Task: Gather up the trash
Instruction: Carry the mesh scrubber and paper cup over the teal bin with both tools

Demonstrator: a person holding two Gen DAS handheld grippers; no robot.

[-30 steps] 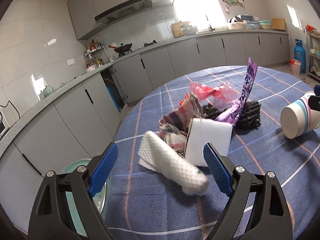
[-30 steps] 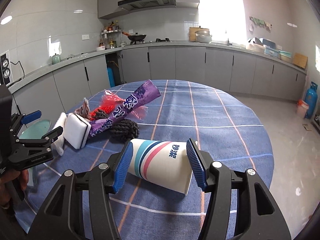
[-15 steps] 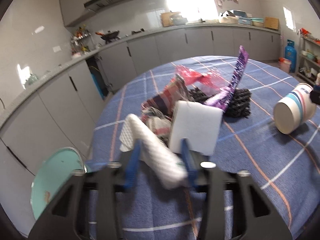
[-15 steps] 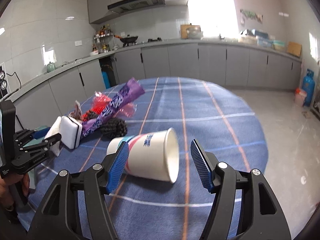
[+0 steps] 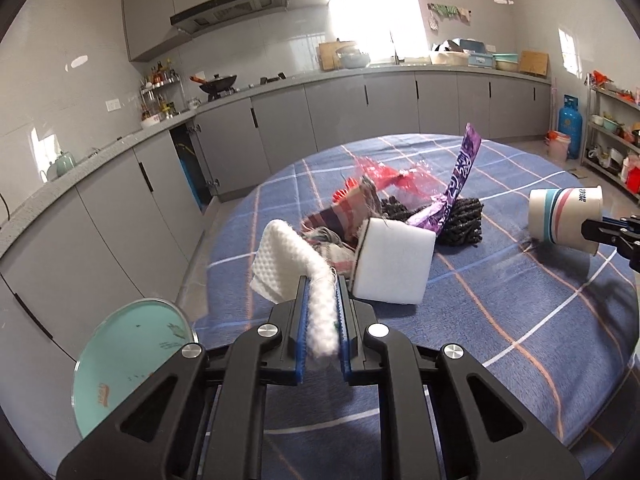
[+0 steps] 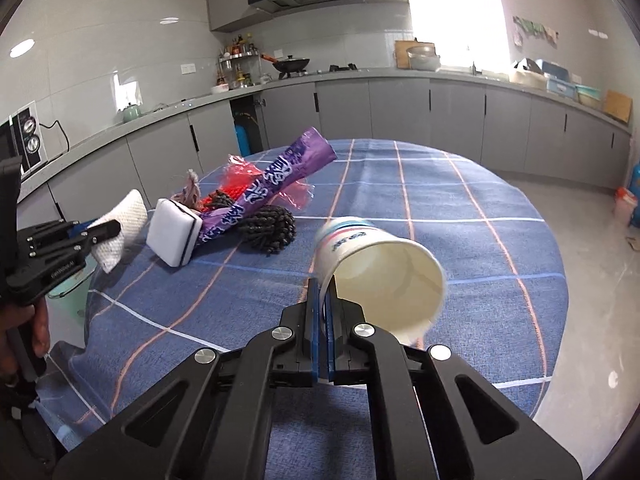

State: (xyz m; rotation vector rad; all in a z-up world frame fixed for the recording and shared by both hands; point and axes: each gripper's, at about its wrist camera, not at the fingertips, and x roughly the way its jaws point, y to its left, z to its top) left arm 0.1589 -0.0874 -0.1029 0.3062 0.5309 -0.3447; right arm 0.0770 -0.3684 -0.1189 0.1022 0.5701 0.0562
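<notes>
My left gripper [image 5: 322, 320] is shut on a white textured cloth [image 5: 292, 264], lifted at the left edge of the round table. It also shows in the right wrist view [image 6: 120, 220]. My right gripper [image 6: 325, 308] is shut on the rim of a striped paper cup [image 6: 380, 268], held off the table; the cup also shows in the left wrist view [image 5: 564, 216]. A white sponge block [image 5: 394, 266], a purple wrapper [image 5: 460, 184], red plastic [image 5: 384, 174], a plaid rag [image 5: 348, 216] and a black scrubber [image 5: 460, 220] lie piled on the table.
A blue checked cloth [image 6: 460, 208] covers the round table. A teal bin lid [image 5: 128, 360] sits on the floor beside the table's left edge. Grey cabinets [image 5: 360, 112] line the walls. A blue gas cylinder [image 5: 570, 124] stands at the far right.
Both grippers closed: the left on the white cloth, lifting its end; the right on the cup's rim, raising and turning the cup so its mouth faces the camera.
</notes>
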